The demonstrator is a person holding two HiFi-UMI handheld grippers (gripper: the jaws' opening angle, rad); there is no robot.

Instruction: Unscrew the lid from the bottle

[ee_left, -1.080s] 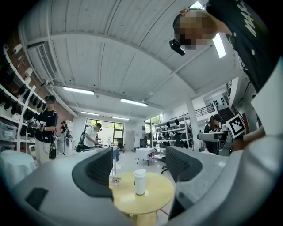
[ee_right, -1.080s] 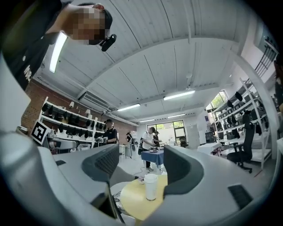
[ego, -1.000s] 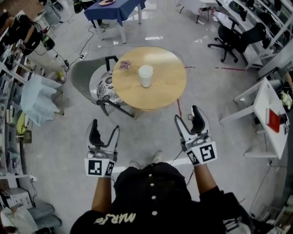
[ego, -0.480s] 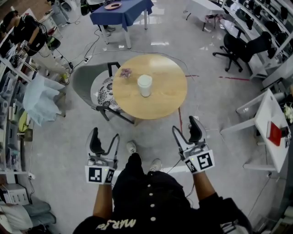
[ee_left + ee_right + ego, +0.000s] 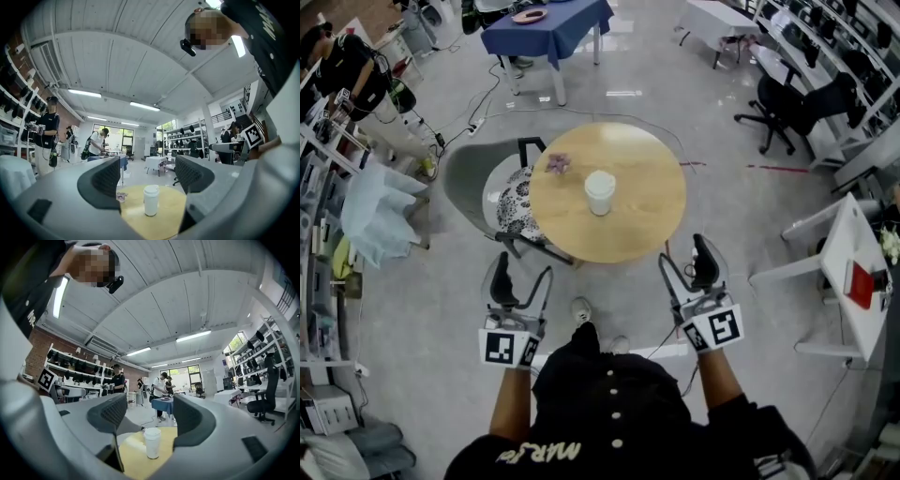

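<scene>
A white, cylindrical plastic bottle [image 5: 600, 192] is standing upright near the middle of the round, light wooden tabletop [image 5: 642, 211]. Its white screw lid [image 5: 600, 181] is sitting on top, so no unscrewing looks to have begun. It is standing well clear of the rim, with open wood on every side. That is probably deliberate, as it is leaving room for a grip from either flank.

The person is standing on the near side of the table and is holding both tools out level, side by side. The left hand-held gripper [image 5: 523, 265] is pointing toward the tabletop's near-left edge, with its jaws apart and nothing between the pads. Its own view is framing the bottle in the gap between the jaws, but far off. The right hand-held gripper [image 5: 682, 251] is hovering just short of the near-right edge, also gaping and empty, with the bottle centred in its view too. Keeping both tools level suits a tall upright target. One could clamp the body from the side while the other takes the lid, though which will do which is not yet showing.

A small crumpled purplish scrap [image 5: 558, 164] is lying near the far-left edge, apart from the bottle and out of the way. A grey shell chair [image 5: 473, 164] with a patterned cushion is tucked against the table's left side, which is leaving the near side free for the approach.
</scene>
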